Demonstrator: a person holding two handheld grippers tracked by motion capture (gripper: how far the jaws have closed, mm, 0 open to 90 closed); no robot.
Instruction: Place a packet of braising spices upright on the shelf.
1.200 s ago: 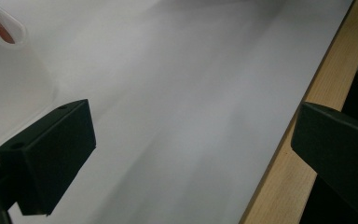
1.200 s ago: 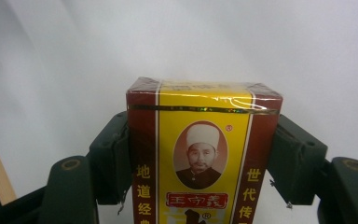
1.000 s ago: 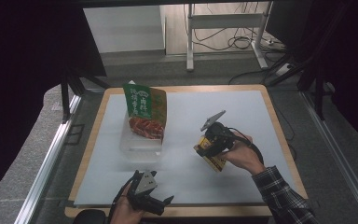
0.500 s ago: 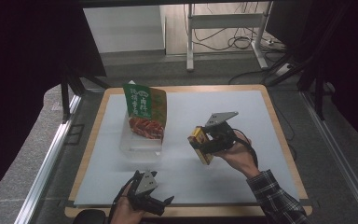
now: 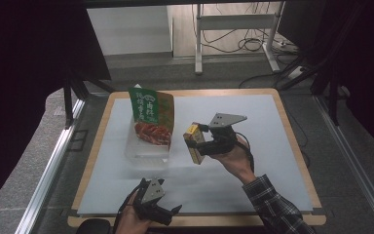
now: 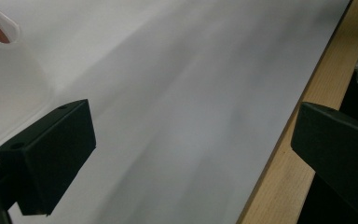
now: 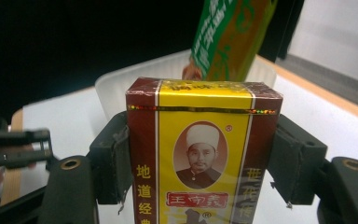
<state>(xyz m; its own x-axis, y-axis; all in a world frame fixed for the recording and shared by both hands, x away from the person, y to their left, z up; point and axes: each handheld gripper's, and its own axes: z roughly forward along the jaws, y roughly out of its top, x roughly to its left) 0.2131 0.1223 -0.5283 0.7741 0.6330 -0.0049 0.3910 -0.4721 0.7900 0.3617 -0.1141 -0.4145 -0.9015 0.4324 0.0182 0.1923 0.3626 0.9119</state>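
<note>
Right gripper [image 5: 200,144] is clamped on the yellow-and-maroon box [image 7: 200,154], holding it in the air just beside the white tray [image 5: 146,150], where the green snack bag [image 5: 152,116] already stands. Left gripper [image 5: 161,213] sits idle near the front edge of the table [image 5: 282,146], jaws apart, nothing between them. My read: pickup done, one item packed; placing the box in the tray and letting go is what's left.
</note>
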